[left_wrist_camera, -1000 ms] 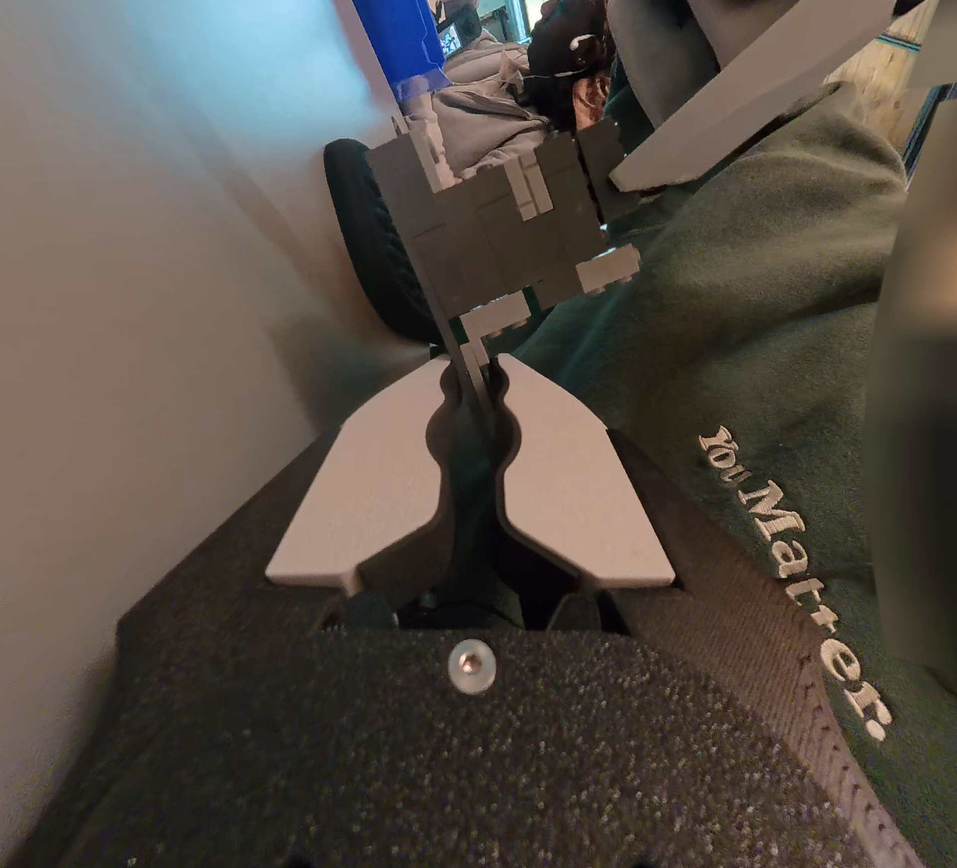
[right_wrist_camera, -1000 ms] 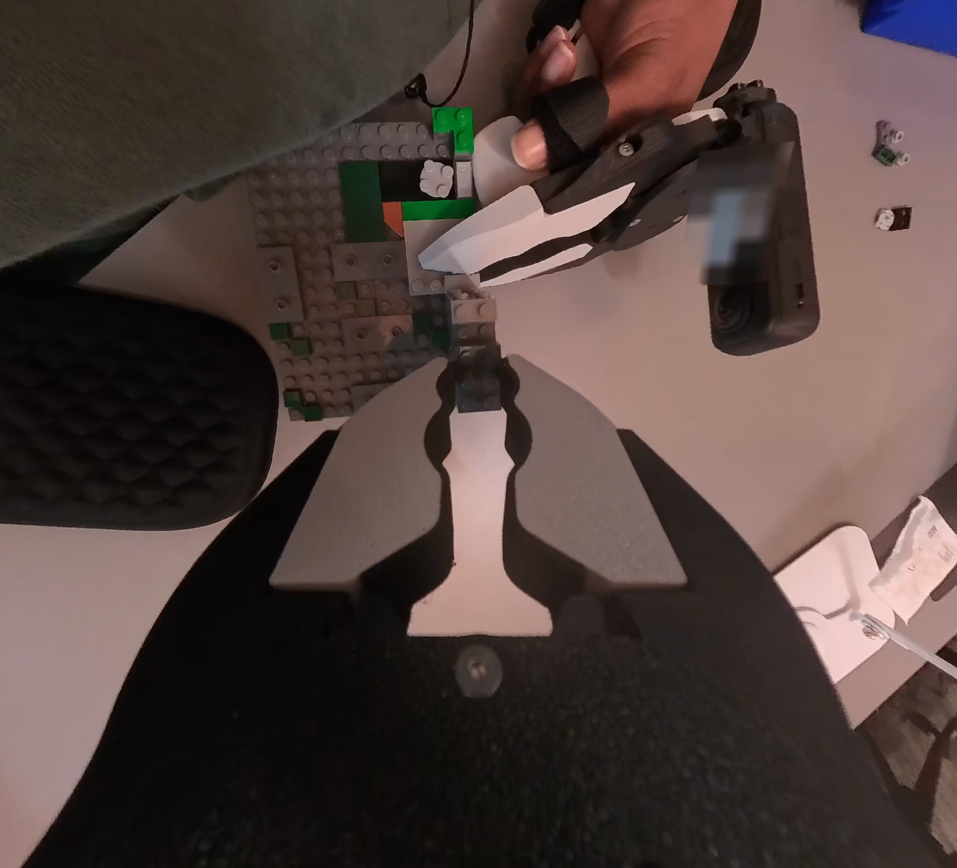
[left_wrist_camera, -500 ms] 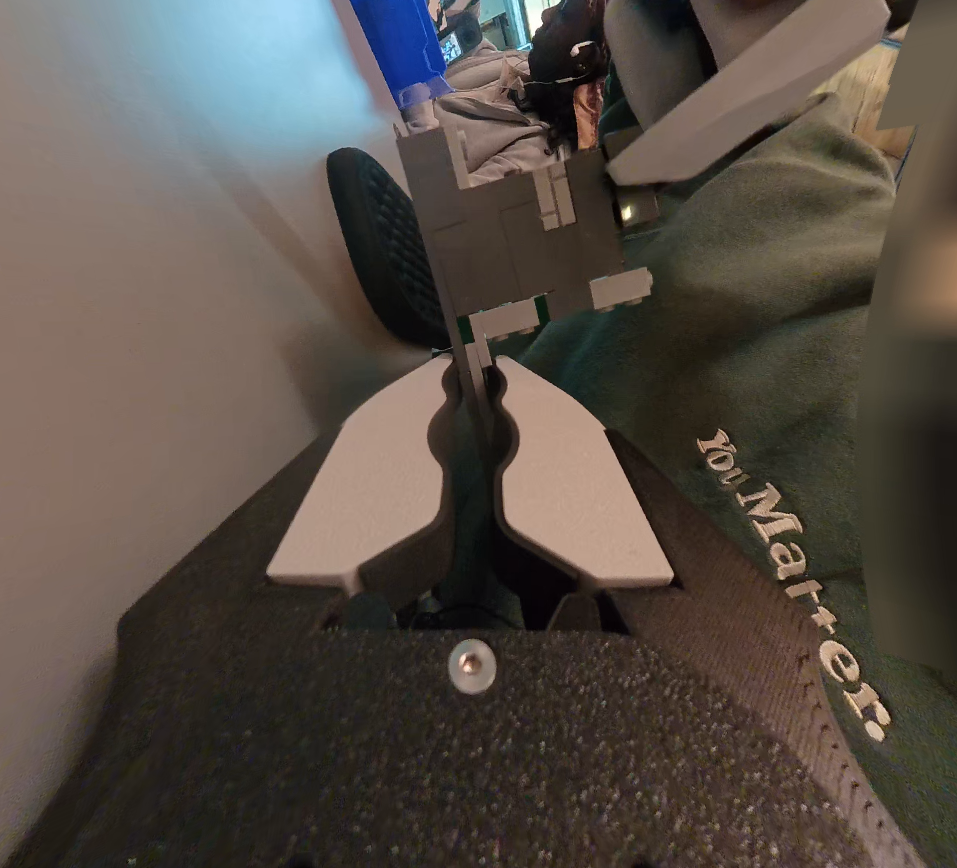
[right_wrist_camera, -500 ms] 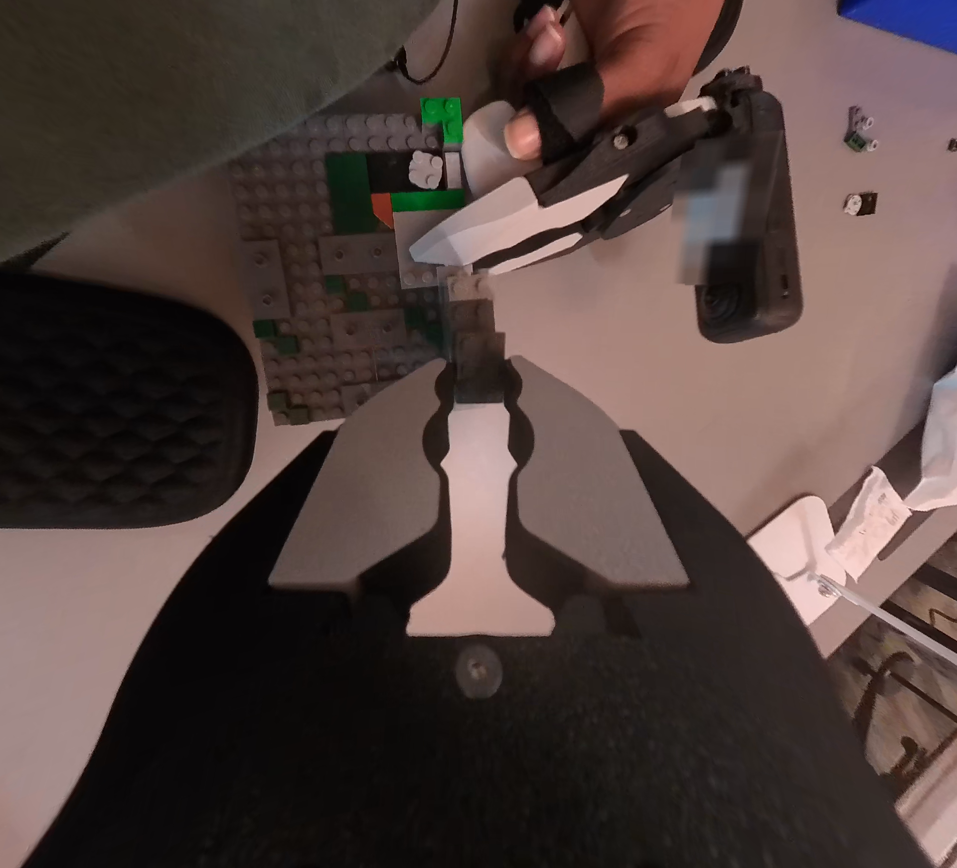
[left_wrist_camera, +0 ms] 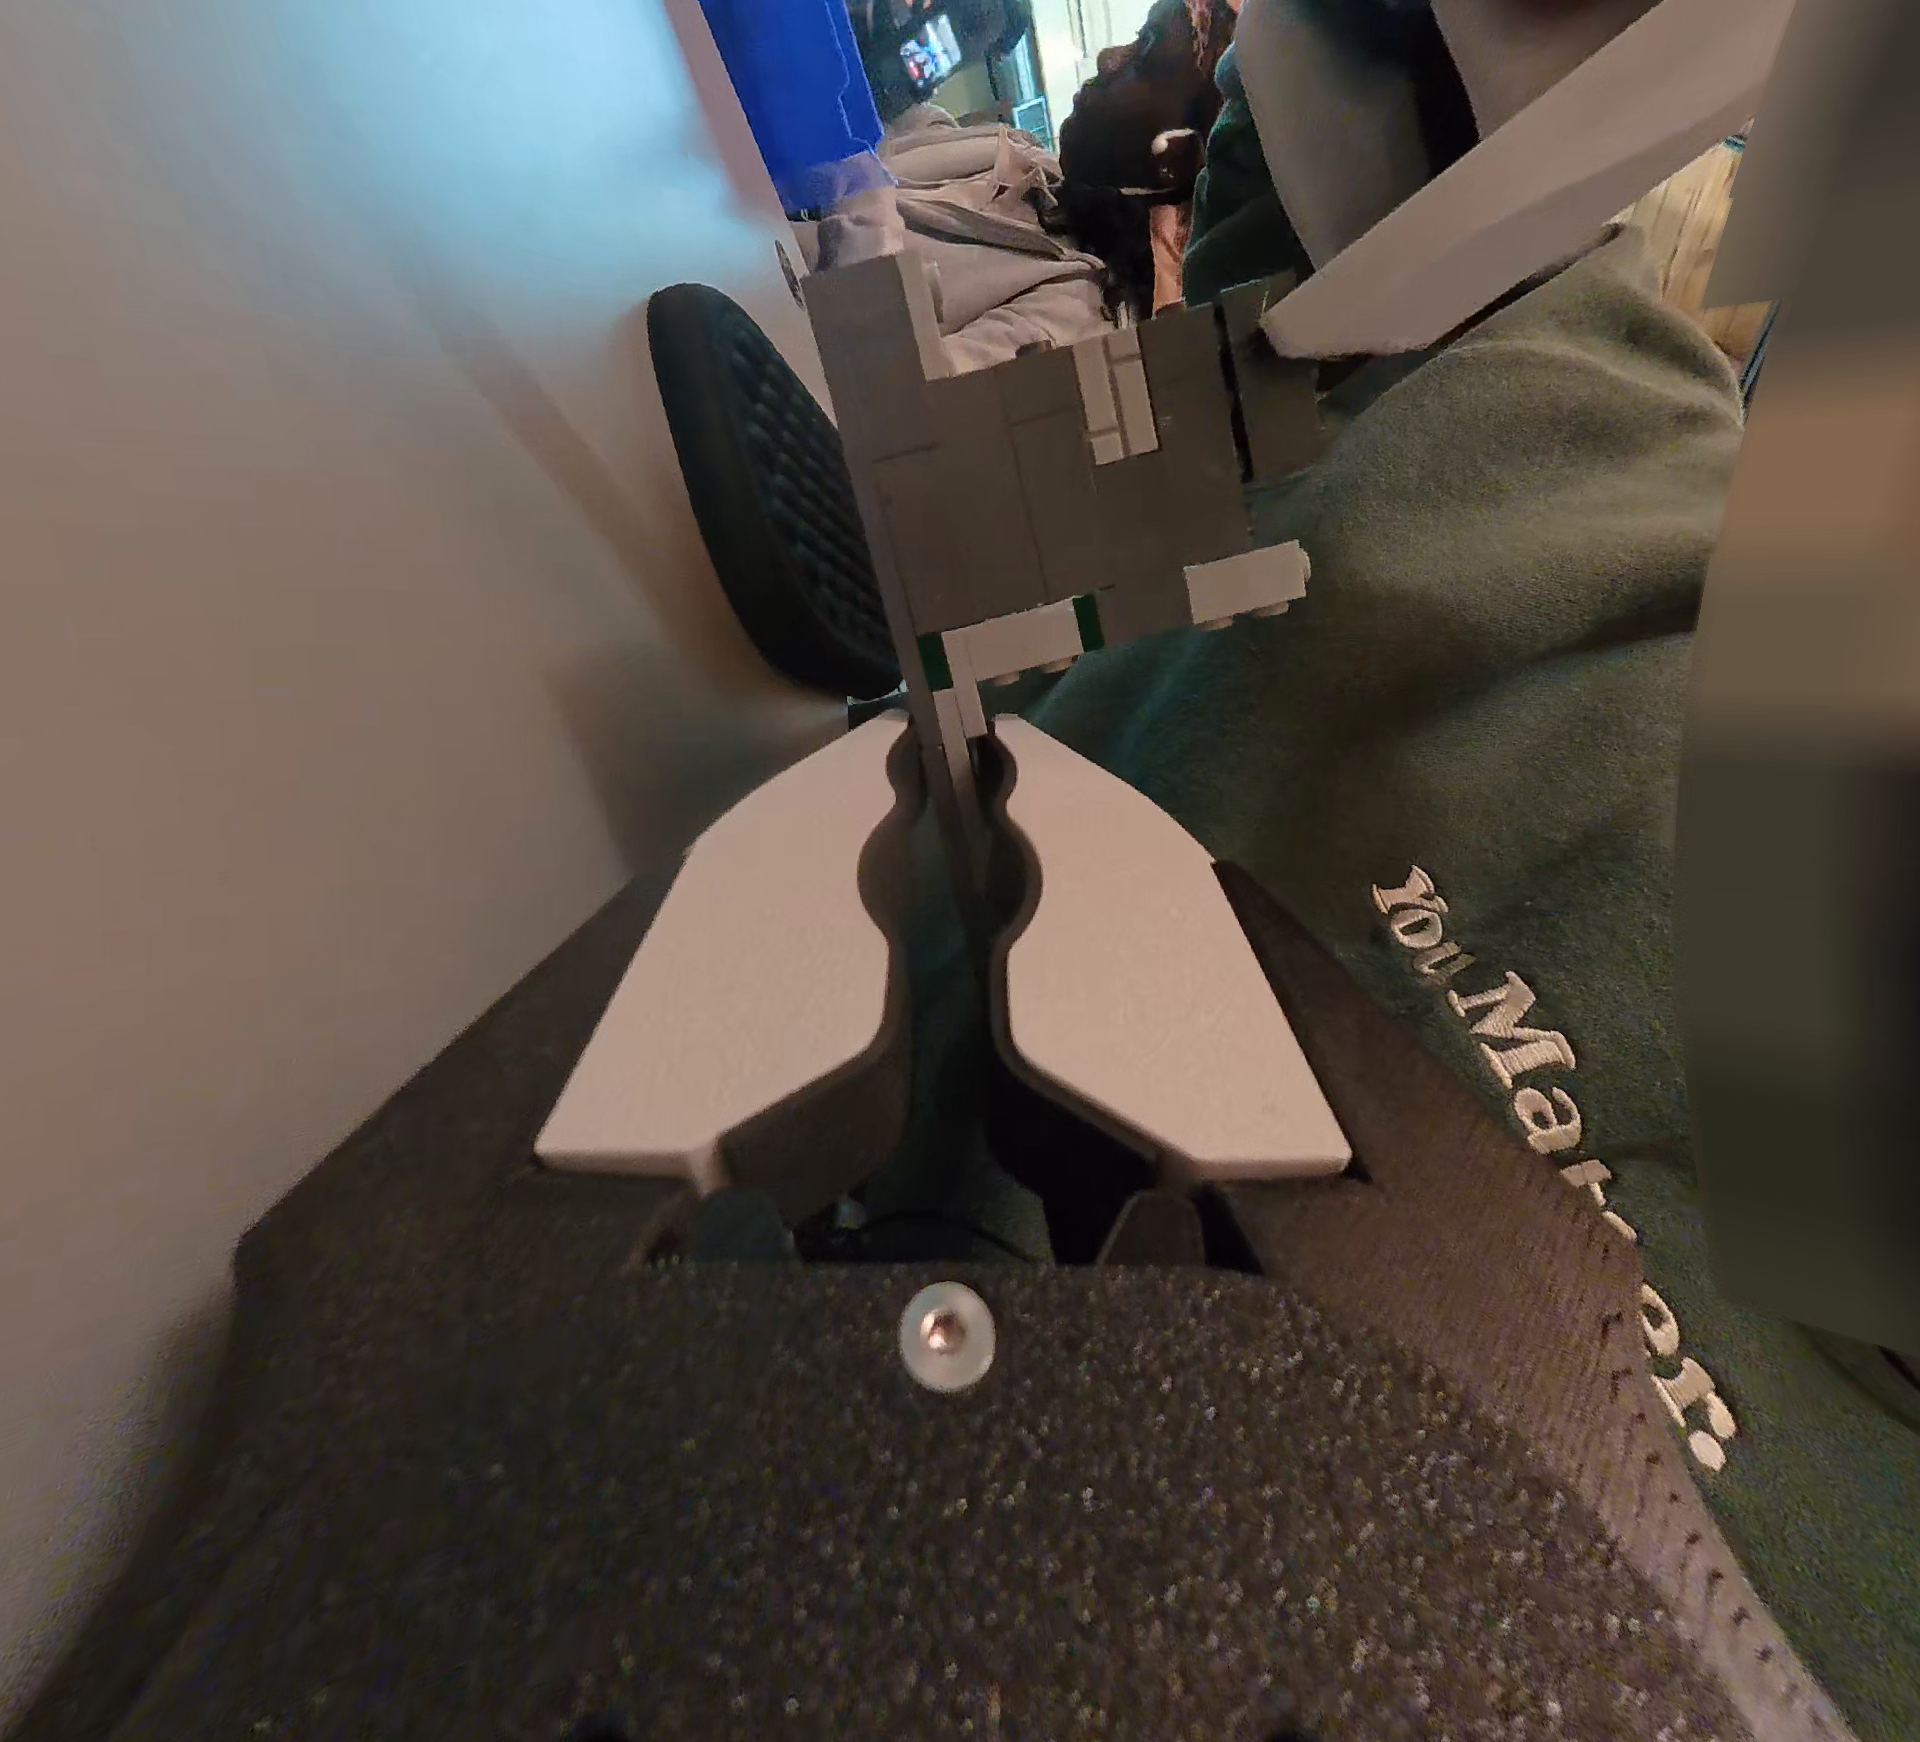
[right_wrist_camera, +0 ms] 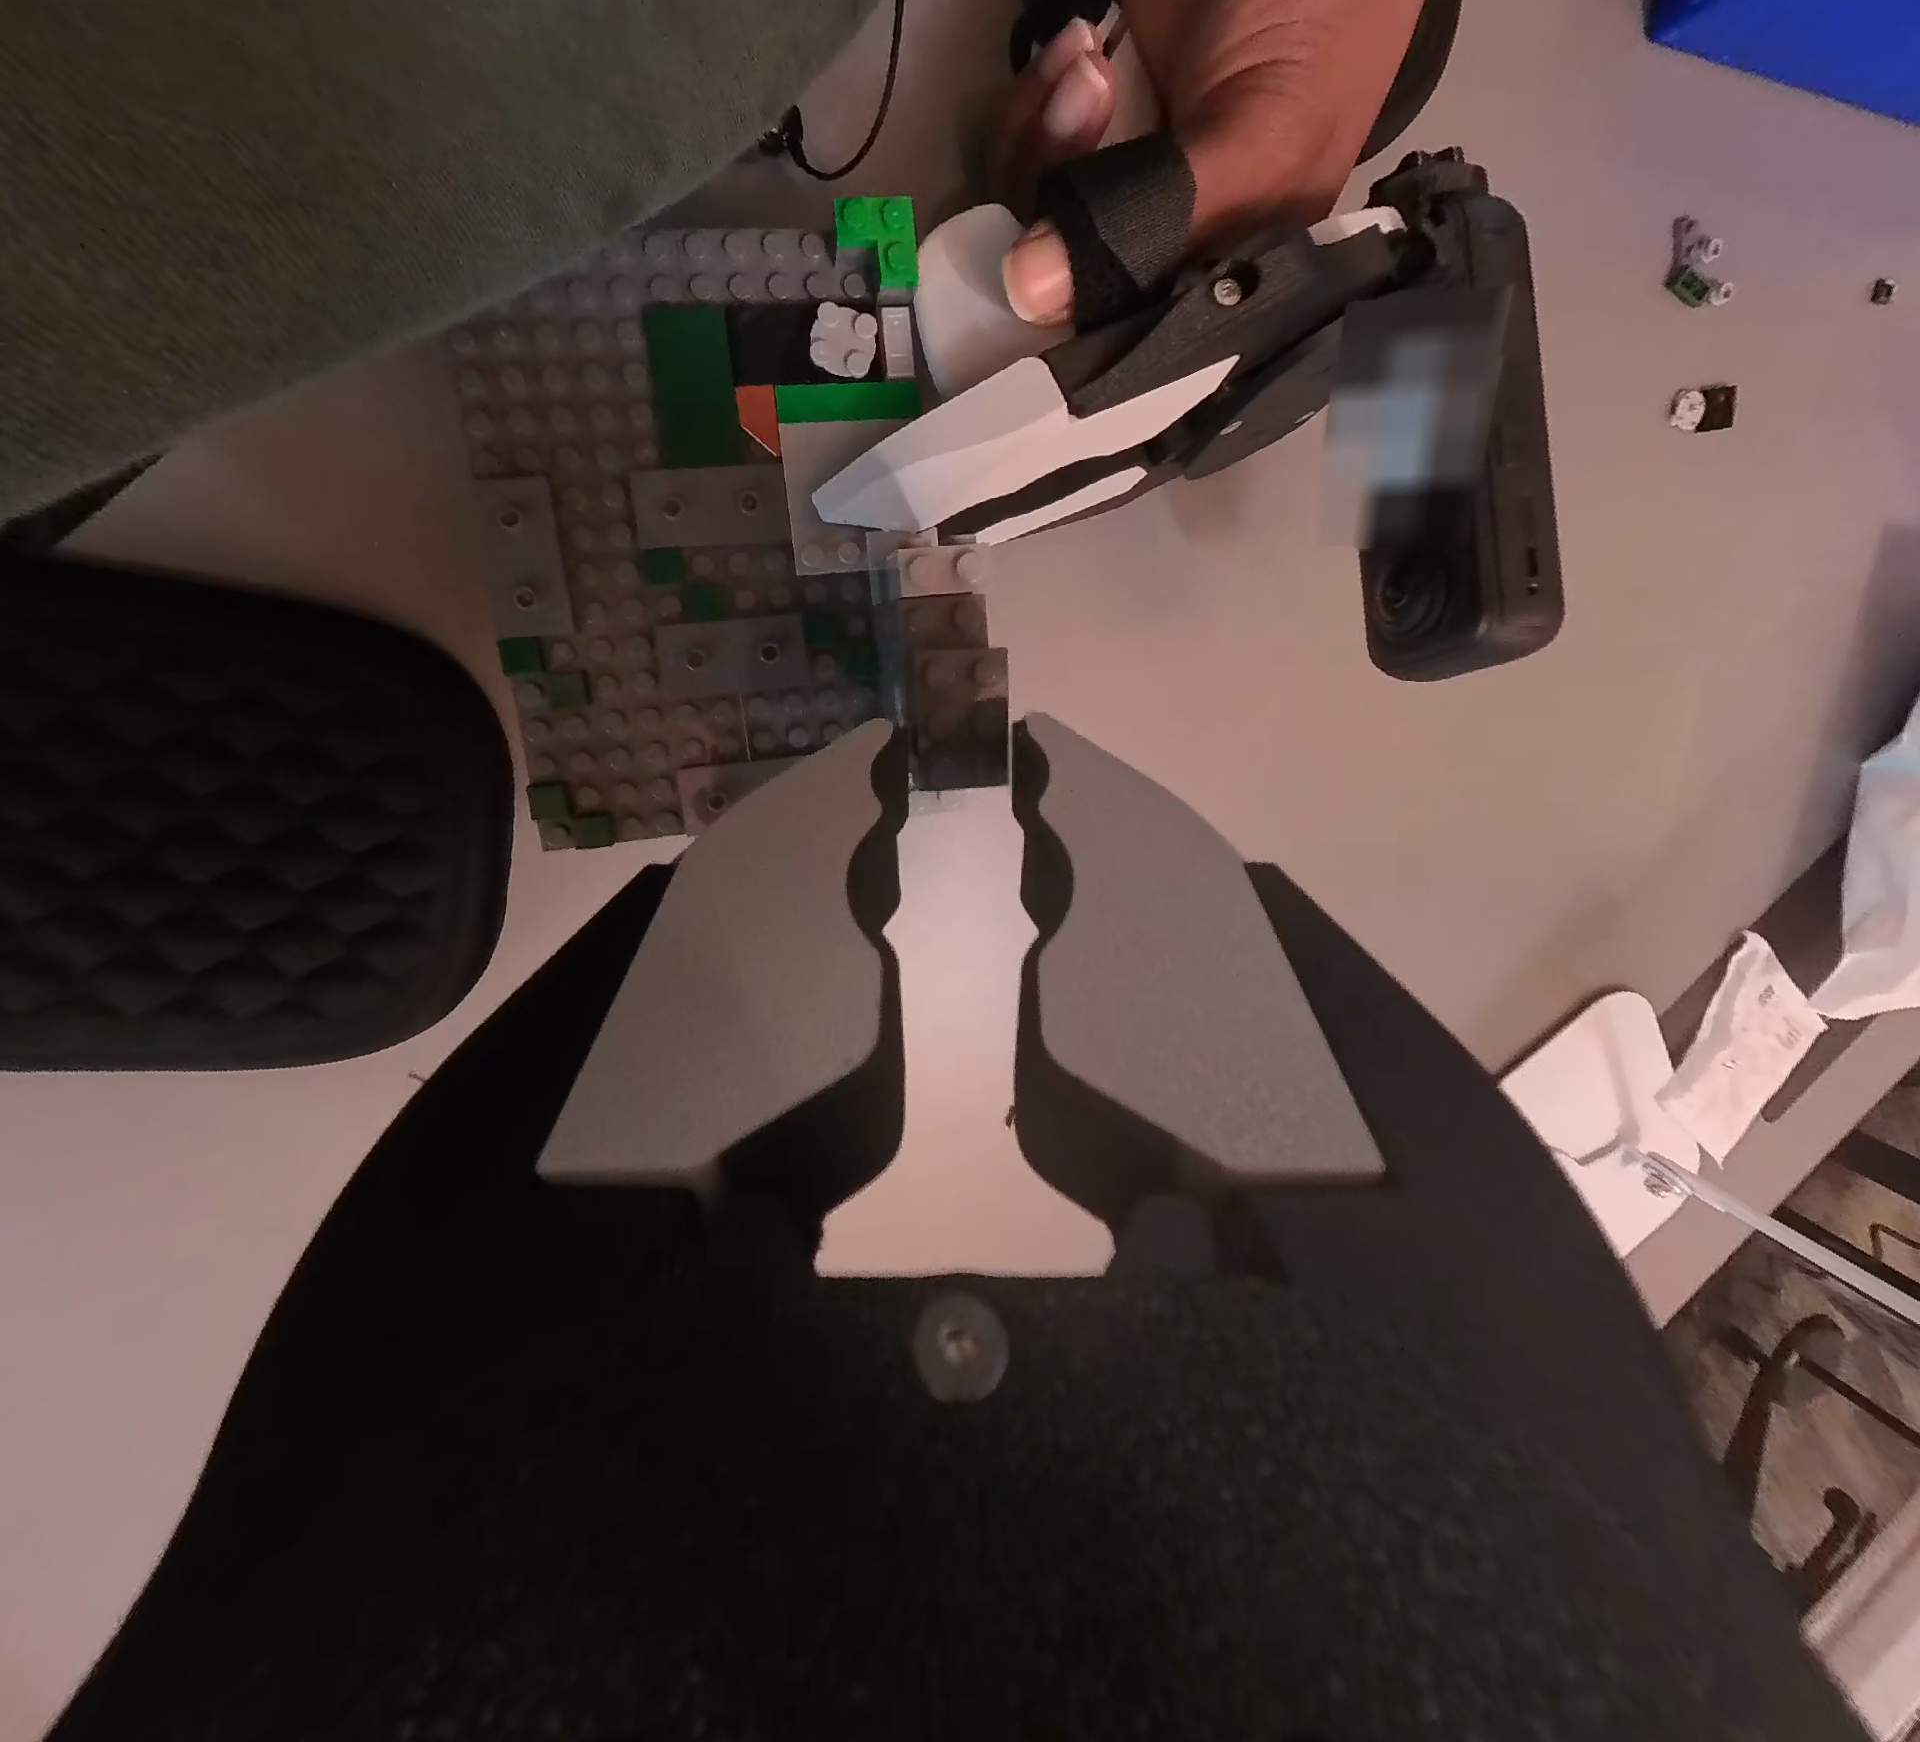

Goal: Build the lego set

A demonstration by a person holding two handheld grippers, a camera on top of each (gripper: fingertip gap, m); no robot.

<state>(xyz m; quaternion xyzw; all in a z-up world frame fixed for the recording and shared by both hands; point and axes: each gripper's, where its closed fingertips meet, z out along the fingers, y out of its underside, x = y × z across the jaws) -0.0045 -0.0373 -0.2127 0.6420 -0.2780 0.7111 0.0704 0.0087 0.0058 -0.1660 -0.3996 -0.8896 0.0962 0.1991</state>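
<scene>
Your left gripper [left_wrist_camera: 951, 742] has two pale grey fingers [left_wrist_camera: 769, 986] with wavy, scalloped inner edges, set in a black, grainy printed body [left_wrist_camera: 935, 1505] with one silver screw [left_wrist_camera: 943, 1349] at its centre. Your right gripper [right_wrist_camera: 956, 736] is the same build: darker-looking grey fingers [right_wrist_camera: 727, 996], a black body [right_wrist_camera: 935, 1536] and a centre screw [right_wrist_camera: 956, 1351]. A black camera [right_wrist_camera: 1455, 445] is mounted on the left unit, and a black strap [right_wrist_camera: 1127, 222] crosses your thumb there. You wear a dark green sweatshirt [left_wrist_camera: 1455, 653] with pale embroidered lettering [left_wrist_camera: 1538, 1121], a thin black cord [right_wrist_camera: 883, 30] hanging in front.
</scene>
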